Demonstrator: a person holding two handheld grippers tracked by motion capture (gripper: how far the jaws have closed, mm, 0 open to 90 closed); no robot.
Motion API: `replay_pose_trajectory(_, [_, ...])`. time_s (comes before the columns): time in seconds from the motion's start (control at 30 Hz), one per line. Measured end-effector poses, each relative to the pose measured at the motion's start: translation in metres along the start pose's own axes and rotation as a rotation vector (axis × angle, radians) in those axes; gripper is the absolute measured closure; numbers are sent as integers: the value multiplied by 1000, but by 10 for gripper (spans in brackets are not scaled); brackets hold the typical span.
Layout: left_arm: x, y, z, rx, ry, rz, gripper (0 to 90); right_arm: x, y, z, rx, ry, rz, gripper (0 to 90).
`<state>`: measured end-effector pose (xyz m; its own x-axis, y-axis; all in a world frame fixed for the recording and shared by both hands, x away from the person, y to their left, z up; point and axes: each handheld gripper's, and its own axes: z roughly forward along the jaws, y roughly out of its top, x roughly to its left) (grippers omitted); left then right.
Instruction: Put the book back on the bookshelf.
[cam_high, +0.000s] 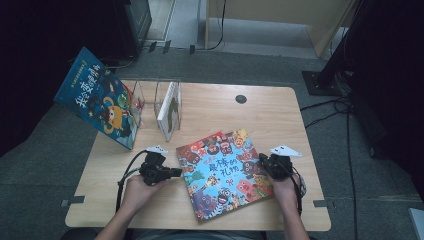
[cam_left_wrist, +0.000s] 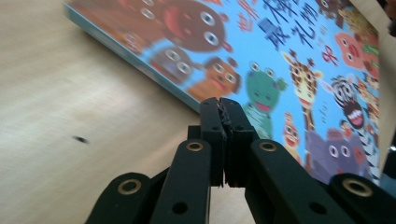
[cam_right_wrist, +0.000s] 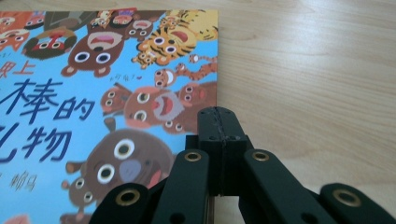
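Note:
A picture book (cam_high: 222, 172) with a blue cover full of cartoon animals lies flat on the wooden table (cam_high: 270, 115), near the front. My left gripper (cam_high: 178, 173) is shut and empty, its tip at the book's left edge. In the left gripper view the closed jaws (cam_left_wrist: 223, 105) point at the book's (cam_left_wrist: 299, 60) edge. My right gripper (cam_high: 262, 160) is shut and empty too, over the book's right edge. From the right gripper view its jaws (cam_right_wrist: 218, 113) sit above the cover's (cam_right_wrist: 93, 93) right margin.
A clear divider rack (cam_high: 150, 100) at the back left holds one upright white book (cam_high: 170, 111). A second blue picture book (cam_high: 97, 97) leans against the rack's left side. A dark round cable hole (cam_high: 241, 99) sits at the back. Table edges lie close on both sides.

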<state>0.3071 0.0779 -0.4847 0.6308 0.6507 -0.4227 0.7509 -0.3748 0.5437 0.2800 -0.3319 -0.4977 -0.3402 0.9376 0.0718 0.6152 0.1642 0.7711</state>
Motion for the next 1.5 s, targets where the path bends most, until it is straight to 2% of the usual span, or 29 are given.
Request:
replay_pose_trajectory(0.1, [9,7,-4,-20,12,-7,889,2,-6,-8,0,3,1,900])
replay_pose_trajectory(0.2, [16,15,-6,-24,43,9,880,4,-11,-16,-2,4,-6,900])
replay_pose_trajectory(0.4, [30,30,-8,-33,42,5,866,7,-25,-30,2,3,2,900])
replay_pose_trajectory(0.53, [35,36,-5,-37,57,26,830,9,-35,-42,-3,5,-5,900])
replay_pose_trajectory(0.67, [41,39,-2,-27,48,9,817,8,-44,-49,14,6,-9,900])
replay_pose_trajectory(0.77, [42,41,-1,-28,64,22,794,7,-49,-54,22,-1,-1,900])
replay_pose_trajectory(0.93, [43,44,3,-38,59,36,767,8,-57,-65,29,-4,-8,900])
replay_pose_trajectory(1.03, [45,46,6,-39,52,36,734,7,-59,-67,32,0,3,900])
replay_pose_trajectory(1.1, [45,46,7,-46,70,47,692,8,-59,-68,35,2,5,900])
replay_pose_trajectory(1.23, [46,46,9,-50,61,48,647,9,-59,-69,45,7,0,900])
replay_pose_trajectory(1.4, [43,47,15,-46,73,85,588,13,-63,-75,58,20,-18,900])
replay_pose_trajectory(1.5, [43,48,15,-54,64,84,548,14,-65,-78,63,29,-15,900])
